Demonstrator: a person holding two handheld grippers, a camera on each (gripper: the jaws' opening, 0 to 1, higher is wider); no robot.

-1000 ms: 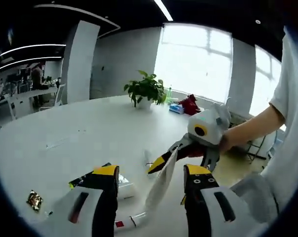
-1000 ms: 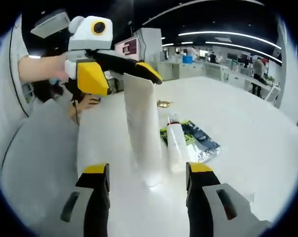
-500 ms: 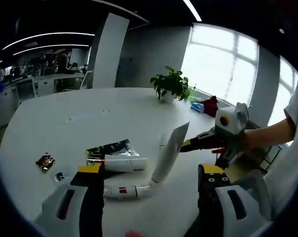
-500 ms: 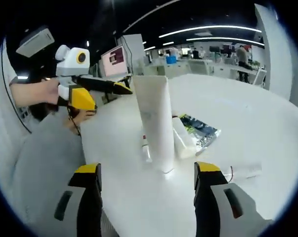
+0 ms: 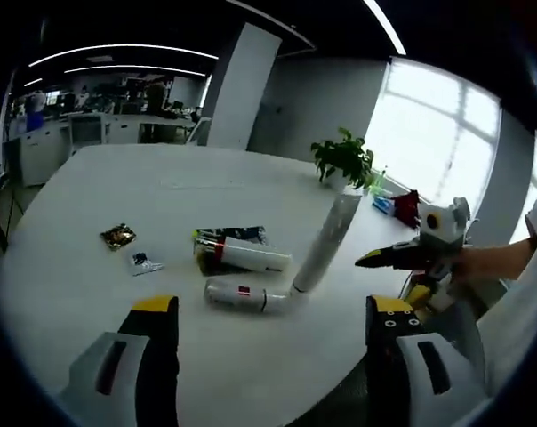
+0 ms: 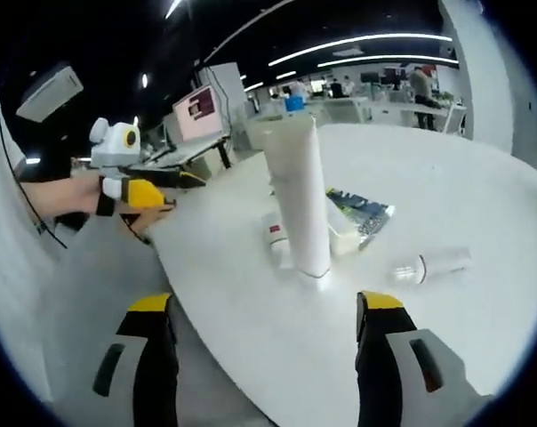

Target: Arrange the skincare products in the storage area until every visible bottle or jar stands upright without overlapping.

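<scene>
Right gripper [image 6: 261, 356] has let go of the tall white plastic tube [image 6: 298, 197] and backed off, jaws spread; left gripper [image 5: 267, 351] likewise spread. Tube stands upright at 12 o'clock — one done. Small white bottle [image 5: 243, 294] and white boxed tube [image 5: 244, 256] lie flat at its base — uprighting outstanding

White tube [image 6: 297, 200]; white table [image 5: 117, 191]; claw [image 5: 267, 322] tips yellow; sachet [image 5: 118, 236] seemingly gold.

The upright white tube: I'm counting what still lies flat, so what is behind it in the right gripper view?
Behind the upright white tube lie a small white bottle, another white tube and a dark packet; the tube partly covers them.
</scene>
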